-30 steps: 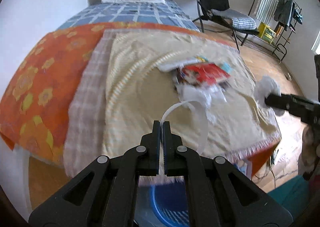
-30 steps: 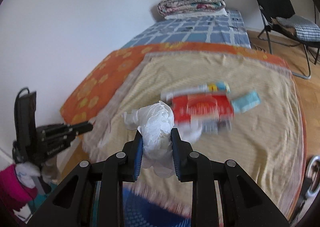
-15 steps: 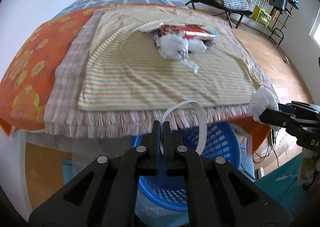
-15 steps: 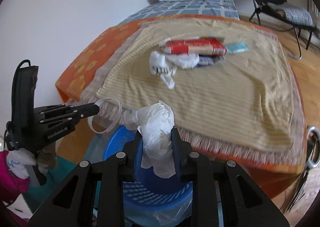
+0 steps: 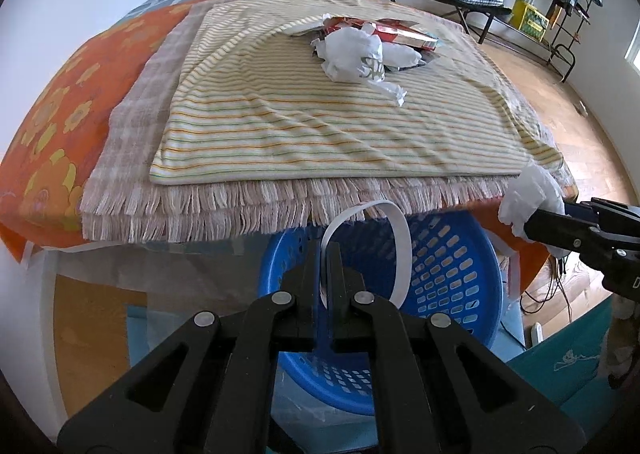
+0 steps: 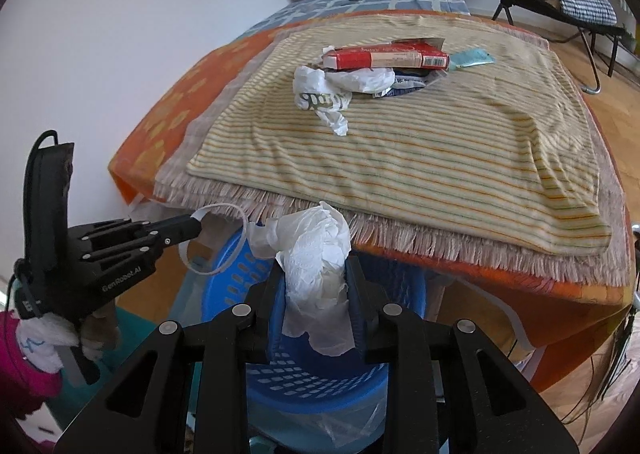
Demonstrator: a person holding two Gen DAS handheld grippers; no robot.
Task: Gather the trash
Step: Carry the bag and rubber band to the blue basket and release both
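Trash going over the blue basket (image 5: 460,254), 2 pieces at once

Crumpled white tissue (image 6: 320,258) sits pinched in the right gripper (image 6: 316,286), whose jaws have just eased apart a little. Left gripper (image 5: 325,254) is clamped fully closed on a looped white plastic strip (image 5: 396,230). More wrappers and a red box (image 6: 384,56) lie further back on the striped blanket (image 5: 320,126).

basket (image 5: 460,254) below bed (image 5: 48,142) edge | trash pile (image 5: 360,50) on blanket (image 5: 280,126)
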